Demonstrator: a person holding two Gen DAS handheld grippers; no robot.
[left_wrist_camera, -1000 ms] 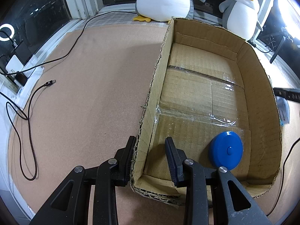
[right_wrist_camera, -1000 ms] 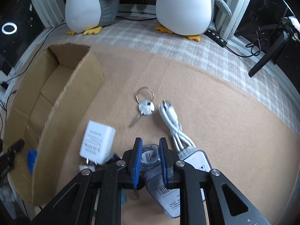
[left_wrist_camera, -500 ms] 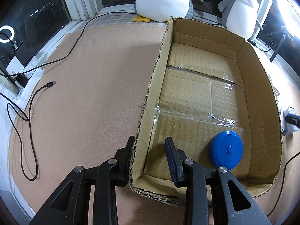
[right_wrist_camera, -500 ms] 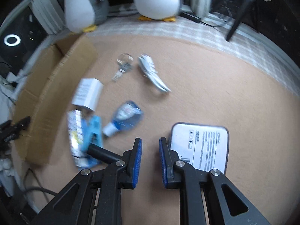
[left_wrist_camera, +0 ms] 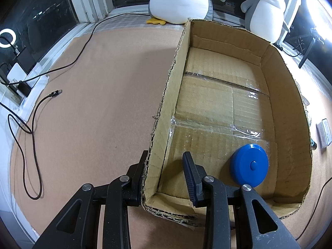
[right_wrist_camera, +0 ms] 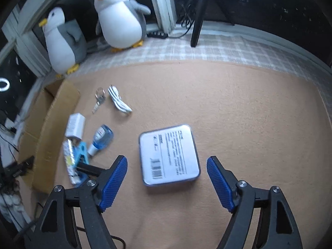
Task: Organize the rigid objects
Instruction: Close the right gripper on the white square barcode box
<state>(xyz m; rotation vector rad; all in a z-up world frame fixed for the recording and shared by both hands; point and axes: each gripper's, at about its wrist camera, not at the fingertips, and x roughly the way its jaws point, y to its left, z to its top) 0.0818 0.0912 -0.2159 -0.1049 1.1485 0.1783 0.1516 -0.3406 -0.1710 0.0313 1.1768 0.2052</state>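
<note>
Right gripper (right_wrist_camera: 167,183) newly spread around tin (right_wrist_camera: 168,155).

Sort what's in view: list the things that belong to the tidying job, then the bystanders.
Job: cardboard box, blue disc inside it, white square case, white charger, key, white cable, small bottle.

Bystanders: plush penguins, black cable, tripod.

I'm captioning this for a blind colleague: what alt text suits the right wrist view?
The open right hand-held gripper hangs over a flat silver square case lying label-up on tan carpet. To its left lie small items beside a cardboard box; two plush penguins sit behind.
</note>
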